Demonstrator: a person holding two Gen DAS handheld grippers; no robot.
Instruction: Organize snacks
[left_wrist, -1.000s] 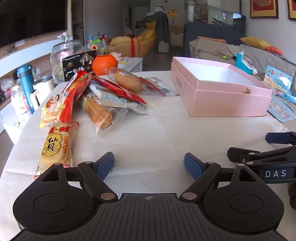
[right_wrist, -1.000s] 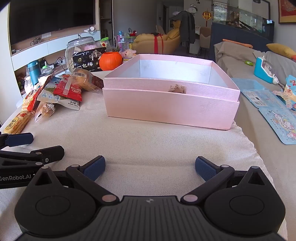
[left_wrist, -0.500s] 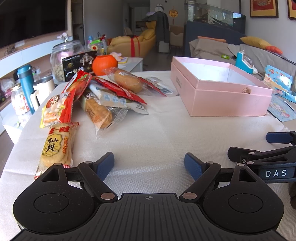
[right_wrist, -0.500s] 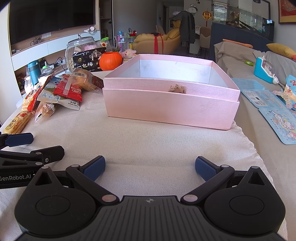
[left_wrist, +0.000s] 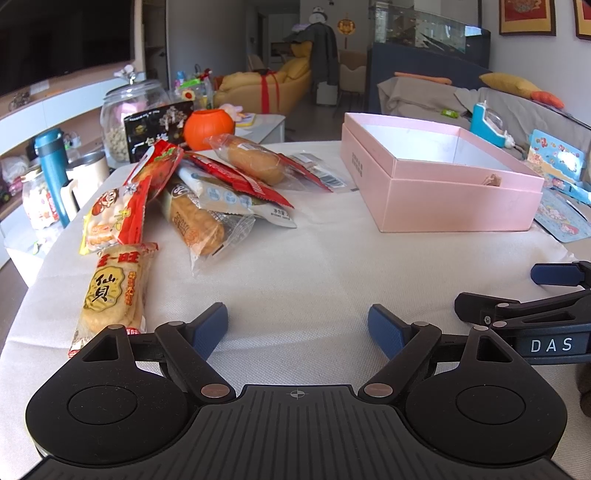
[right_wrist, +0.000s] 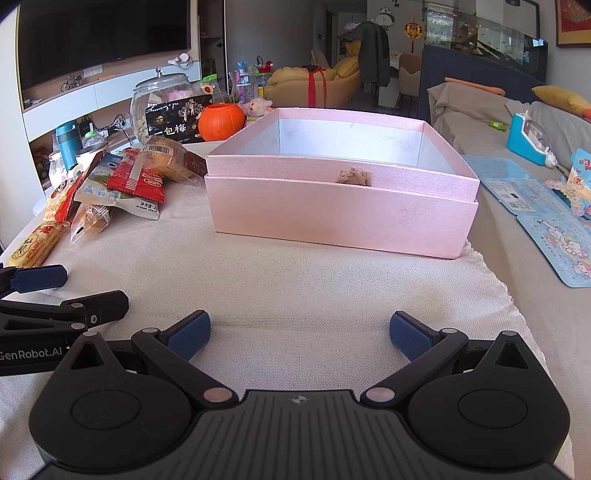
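Nothing has shifted since a second ago: both tools sit where they were, and no packet has changed place.

Left tool (left_wrist: 297, 323) low over the cream woven cloth (left_wrist: 314, 266) that covers the counter, blue pads spread wide, nothing between them. Right tool (right_wrist: 299, 332) the same: wide apart, empty, low over the cloth. Each tool shows at the edge of the other's view, side by side and near each other.

Snack pile (left_wrist: 207, 192) ahead and to the left of my left tool. Nearest item: a yellow rice-cracker packet with black characters (left_wrist: 110, 291), lying just beside my left pad. Behind it, a red-and-yellow cracker bag (left_wrist: 118, 214), then a clear-wrapped brown biscuit roll (left_wrist: 195, 225) and a white-and-blue sachet (left_wrist: 236, 199) under long red wrappers (left_wrist: 236, 177). On top at the back, a clear-wrapped bread roll (left_wrist: 255, 162).

Open pink cardboard box (right_wrist: 343, 218) straight ahead of my right tool, to the right of the pile and apart from it. Inner floor looks bare from here; a small brownish tab (right_wrist: 354, 175) sits at its near rim.

Behind the pile: an orange pumpkin-shaped pot (right_wrist: 221, 122), a black pouch with white characters (right_wrist: 177, 118), a glass jar (right_wrist: 159, 96).
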